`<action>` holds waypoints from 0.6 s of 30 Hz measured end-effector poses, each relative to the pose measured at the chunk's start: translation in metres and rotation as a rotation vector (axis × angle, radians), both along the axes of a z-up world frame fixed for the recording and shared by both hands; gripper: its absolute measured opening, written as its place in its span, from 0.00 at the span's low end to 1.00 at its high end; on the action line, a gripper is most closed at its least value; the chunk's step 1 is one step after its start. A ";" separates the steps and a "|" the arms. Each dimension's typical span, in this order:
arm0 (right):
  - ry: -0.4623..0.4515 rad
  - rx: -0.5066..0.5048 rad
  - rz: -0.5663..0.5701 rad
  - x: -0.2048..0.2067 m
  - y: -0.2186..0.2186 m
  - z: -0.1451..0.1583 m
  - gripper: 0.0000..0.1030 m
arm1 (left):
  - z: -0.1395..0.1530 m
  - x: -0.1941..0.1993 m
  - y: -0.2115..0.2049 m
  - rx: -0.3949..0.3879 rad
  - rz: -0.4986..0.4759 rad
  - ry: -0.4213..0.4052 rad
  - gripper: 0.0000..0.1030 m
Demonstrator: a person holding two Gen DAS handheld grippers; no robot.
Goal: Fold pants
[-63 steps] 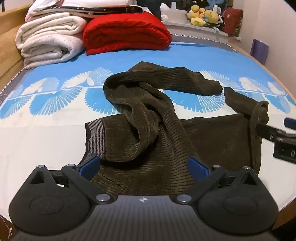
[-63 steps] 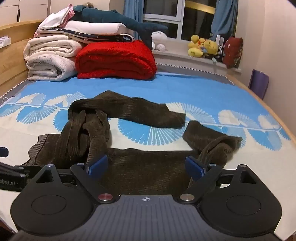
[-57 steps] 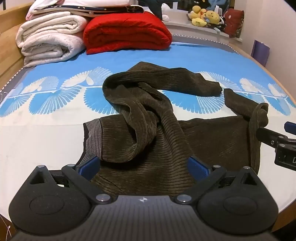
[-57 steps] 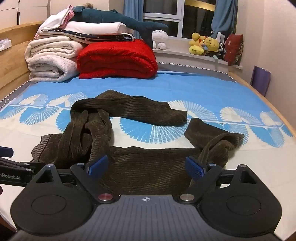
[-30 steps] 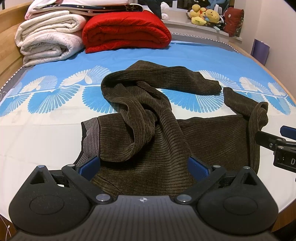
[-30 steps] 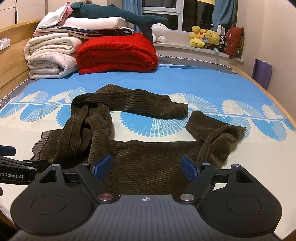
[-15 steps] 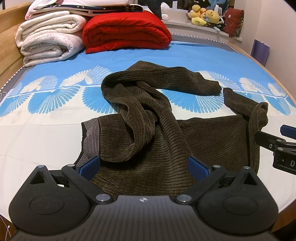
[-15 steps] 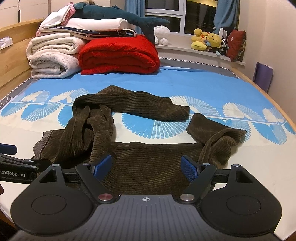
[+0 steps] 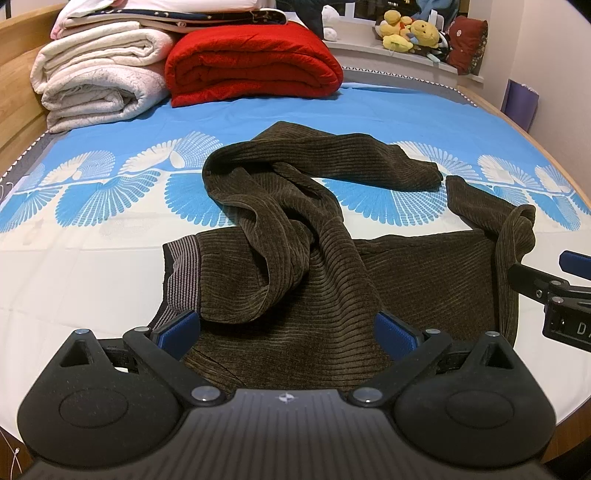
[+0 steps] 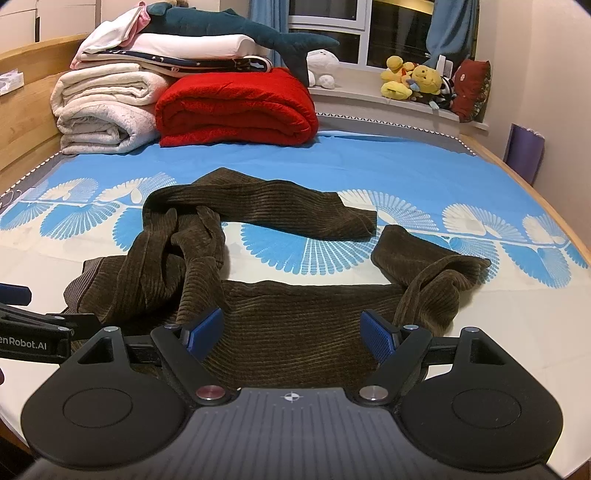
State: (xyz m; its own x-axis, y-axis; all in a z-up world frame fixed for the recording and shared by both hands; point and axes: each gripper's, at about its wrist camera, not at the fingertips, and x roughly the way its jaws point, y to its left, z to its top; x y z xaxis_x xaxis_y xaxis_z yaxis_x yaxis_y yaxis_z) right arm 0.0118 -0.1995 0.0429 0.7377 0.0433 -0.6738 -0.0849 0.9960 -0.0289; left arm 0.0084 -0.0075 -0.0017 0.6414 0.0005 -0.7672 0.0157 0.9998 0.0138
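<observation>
Dark brown corduroy pants [image 9: 325, 280] lie crumpled on the bed, waistband toward me, with a striped band at the left corner [image 9: 183, 273]. One leg twists up over the seat and runs off to the right; the other leg bunches at the right [image 10: 436, 273]. My left gripper [image 9: 286, 328] hangs open over the pants' near left part, nothing between its blue pads. My right gripper [image 10: 291, 332] is open above the near edge of the pants [image 10: 295, 325], also holding nothing. Each gripper shows at the edge of the other's view.
A folded red blanket [image 10: 236, 107] and white quilts [image 10: 103, 114] are stacked at the head of the bed, a plush shark [image 10: 236, 27] on top. Stuffed toys [image 10: 417, 83] line the window sill. The blue patterned sheet [image 10: 369, 166] lies beyond the pants. A wooden bed edge [image 10: 546, 206] runs along the right.
None of note: both grippers stay open and nearly still over the pants; the right wrist view only shifted slightly.
</observation>
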 end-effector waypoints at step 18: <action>0.026 -0.021 -0.017 0.001 -0.001 -0.006 0.79 | 0.002 0.000 0.002 -0.004 0.001 0.002 0.99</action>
State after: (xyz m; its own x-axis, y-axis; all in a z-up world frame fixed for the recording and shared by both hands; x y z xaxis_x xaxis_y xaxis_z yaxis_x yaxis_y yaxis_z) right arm 0.0129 -0.2004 0.0372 0.7206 0.0163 -0.6932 -0.0685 0.9965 -0.0478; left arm 0.0083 -0.0055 -0.0002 0.6399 -0.0018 -0.7685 0.0148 0.9998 0.0100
